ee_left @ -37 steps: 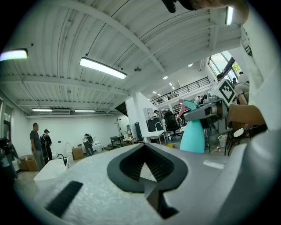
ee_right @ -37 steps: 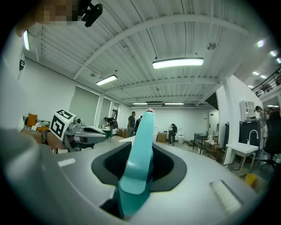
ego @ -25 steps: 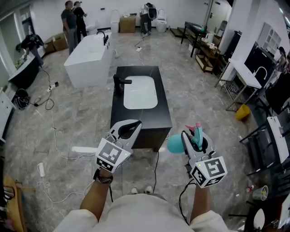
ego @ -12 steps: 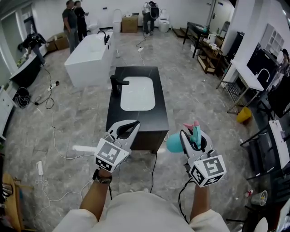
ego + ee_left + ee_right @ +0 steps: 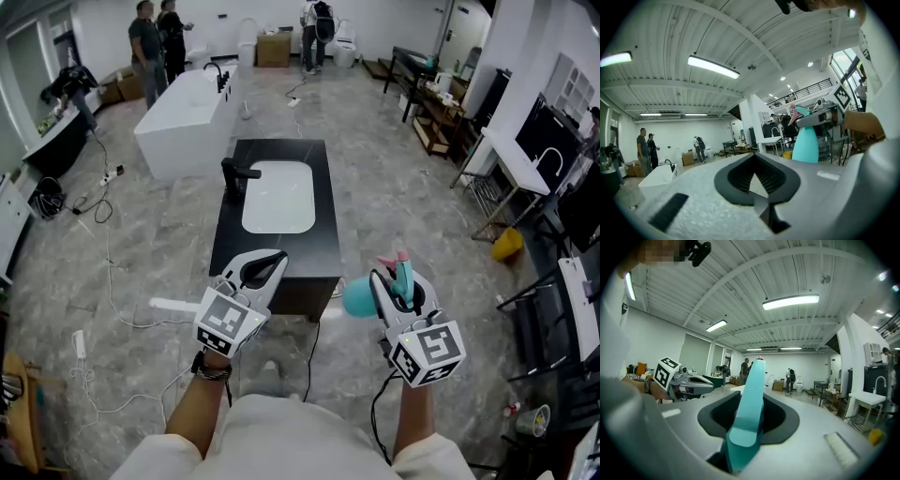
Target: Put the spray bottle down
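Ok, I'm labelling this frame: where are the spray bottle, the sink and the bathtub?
spray bottle point(image 5: 359, 296), head view, teal body
sink point(image 5: 277, 197), head view, white basin
bathtub point(image 5: 174, 148), head view, side wall

Bright, even indoor light from ceiling tubes; shadows soft, mild sheen on the floor. Both gripper views have heavy fisheye bending and black corners. The left gripper, close to the lens, looks soft and grainy.

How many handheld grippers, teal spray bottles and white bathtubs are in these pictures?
grippers: 2 (left gripper, right gripper)
spray bottle: 1
bathtub: 1
total: 4
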A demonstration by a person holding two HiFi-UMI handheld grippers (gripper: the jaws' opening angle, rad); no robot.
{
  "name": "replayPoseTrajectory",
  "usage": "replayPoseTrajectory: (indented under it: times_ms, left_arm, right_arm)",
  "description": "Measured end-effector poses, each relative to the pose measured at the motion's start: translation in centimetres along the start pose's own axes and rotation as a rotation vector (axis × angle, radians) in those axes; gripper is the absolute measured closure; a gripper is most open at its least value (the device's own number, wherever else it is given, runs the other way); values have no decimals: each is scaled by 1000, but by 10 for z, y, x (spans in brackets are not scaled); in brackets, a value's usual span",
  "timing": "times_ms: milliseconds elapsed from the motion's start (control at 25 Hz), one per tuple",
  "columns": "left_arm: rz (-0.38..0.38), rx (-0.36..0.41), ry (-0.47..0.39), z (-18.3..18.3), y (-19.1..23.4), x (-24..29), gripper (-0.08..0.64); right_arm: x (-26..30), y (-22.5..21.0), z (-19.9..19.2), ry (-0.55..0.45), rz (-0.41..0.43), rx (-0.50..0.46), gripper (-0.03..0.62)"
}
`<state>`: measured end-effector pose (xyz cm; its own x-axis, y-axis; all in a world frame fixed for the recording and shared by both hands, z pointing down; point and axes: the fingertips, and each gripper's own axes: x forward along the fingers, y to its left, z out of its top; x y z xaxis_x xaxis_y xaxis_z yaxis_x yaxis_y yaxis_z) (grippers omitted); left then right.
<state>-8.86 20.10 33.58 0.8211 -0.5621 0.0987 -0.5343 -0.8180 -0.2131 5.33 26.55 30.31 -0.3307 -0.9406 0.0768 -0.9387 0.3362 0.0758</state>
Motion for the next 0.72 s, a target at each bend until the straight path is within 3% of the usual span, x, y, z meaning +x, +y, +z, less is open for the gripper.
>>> replayPoseTrajectory:
  times_ms: [280,720]
  left_arm:
    - [-22,11,5,-4,10,33,555]
    - [-40,7,-19,-11,63,91,555]
  right_arm:
    - [17,-29,-9,2,-24,24,466]
    - [82,-66,-8,-2,-38,13,466]
